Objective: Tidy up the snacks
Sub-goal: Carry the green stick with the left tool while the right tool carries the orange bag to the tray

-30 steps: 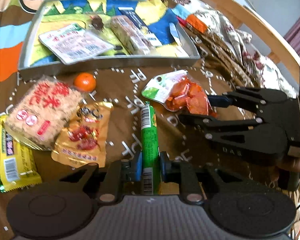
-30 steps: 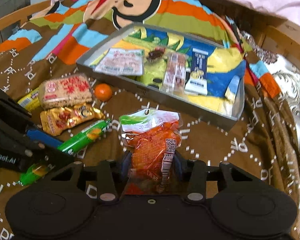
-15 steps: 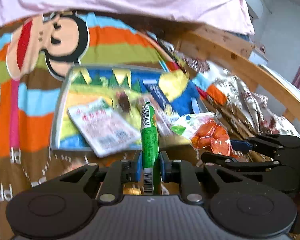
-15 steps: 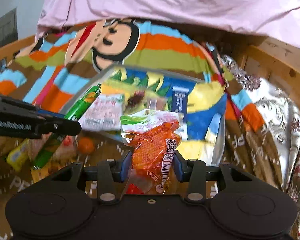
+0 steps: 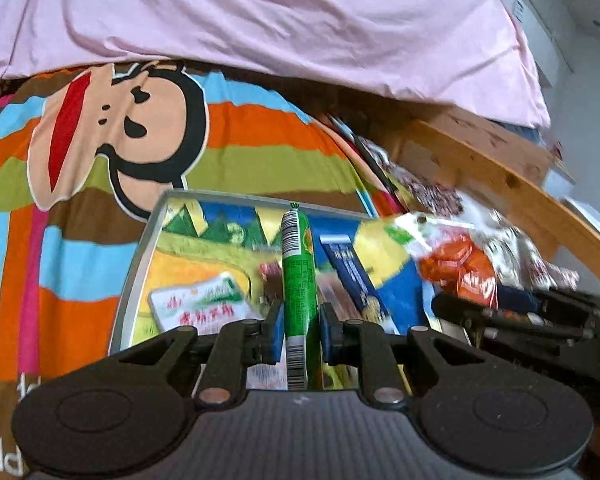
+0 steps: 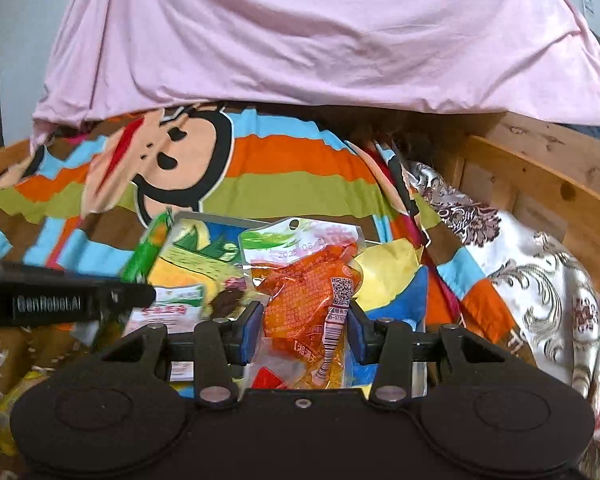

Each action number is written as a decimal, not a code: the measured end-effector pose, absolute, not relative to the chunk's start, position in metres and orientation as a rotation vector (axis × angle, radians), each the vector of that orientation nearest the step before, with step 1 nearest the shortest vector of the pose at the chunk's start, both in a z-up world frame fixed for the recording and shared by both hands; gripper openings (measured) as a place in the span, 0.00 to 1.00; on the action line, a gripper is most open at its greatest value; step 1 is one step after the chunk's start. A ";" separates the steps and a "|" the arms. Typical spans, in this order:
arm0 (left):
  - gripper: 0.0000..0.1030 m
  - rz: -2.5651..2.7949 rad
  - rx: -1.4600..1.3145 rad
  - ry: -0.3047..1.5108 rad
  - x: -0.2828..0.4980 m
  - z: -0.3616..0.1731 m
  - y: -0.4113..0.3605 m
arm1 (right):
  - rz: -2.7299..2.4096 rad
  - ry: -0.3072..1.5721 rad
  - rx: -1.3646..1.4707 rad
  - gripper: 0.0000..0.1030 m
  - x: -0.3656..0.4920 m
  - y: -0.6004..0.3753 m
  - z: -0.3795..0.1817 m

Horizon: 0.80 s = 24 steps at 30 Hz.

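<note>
Bedspread (image 5: 260, 152) | left tongs (image 5: 299, 330) — pinching green sausage (image 5: 298, 268) | right tongs (image 6: 306, 330) — pinching orange pouch (image 6: 308, 292)

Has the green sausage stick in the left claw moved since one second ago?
Yes. The green sausage stick rose off the brown cloth and now hangs over the grey tray.
</note>
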<state>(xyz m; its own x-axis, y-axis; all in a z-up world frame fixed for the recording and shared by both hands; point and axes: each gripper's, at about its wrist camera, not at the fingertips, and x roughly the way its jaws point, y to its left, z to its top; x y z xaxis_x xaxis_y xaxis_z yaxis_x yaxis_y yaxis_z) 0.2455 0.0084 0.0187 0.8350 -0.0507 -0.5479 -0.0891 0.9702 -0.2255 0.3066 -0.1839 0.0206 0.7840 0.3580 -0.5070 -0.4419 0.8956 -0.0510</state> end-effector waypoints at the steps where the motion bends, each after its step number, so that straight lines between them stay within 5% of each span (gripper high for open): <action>1: 0.19 0.031 -0.255 0.575 0.251 0.018 0.009 | 0.425 0.512 -0.169 0.44 0.312 -0.183 0.018; 24: 0.19 0.157 -0.300 0.611 0.323 -0.043 0.012 | 0.341 0.648 -0.127 0.45 0.367 -0.171 -0.053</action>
